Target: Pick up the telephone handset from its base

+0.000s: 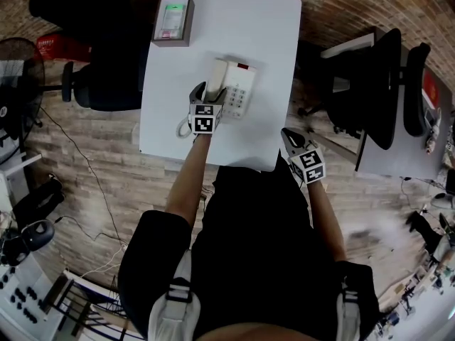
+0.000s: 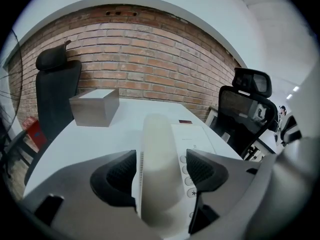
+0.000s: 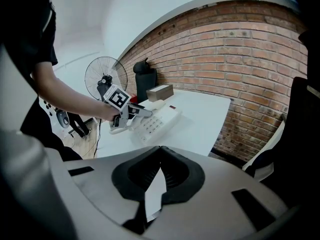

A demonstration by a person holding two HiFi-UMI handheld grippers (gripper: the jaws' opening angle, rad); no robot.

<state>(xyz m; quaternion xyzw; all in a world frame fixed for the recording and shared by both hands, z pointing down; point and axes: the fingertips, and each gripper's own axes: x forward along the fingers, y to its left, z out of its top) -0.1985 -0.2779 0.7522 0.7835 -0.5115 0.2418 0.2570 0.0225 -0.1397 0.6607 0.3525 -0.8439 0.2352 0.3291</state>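
Note:
A white desk telephone (image 1: pixel 240 91) stands on the white table (image 1: pixel 242 20), and its handset (image 1: pixel 216 77) lies in the cradle on the base's left side. My left gripper (image 1: pixel 202 94) reaches over the near end of the handset. In the left gripper view the handset (image 2: pixel 160 169) runs between the wide-set jaws of that gripper (image 2: pixel 161 176); the pads stand close on either side and the keys (image 2: pixel 186 170) show in the gap. My right gripper (image 1: pixel 290 139) hangs off the table's near right corner, its jaws (image 3: pixel 160 149) closed with nothing in them.
A grey box with a green screen (image 1: pixel 173 20) sits at the table's far left corner. The phone's coiled cord (image 1: pixel 183 128) hangs over the near left edge. Black office chairs stand to the left (image 1: pixel 106 84) and right (image 1: pixel 387 84). A fan (image 1: pixel 18 69) is far left.

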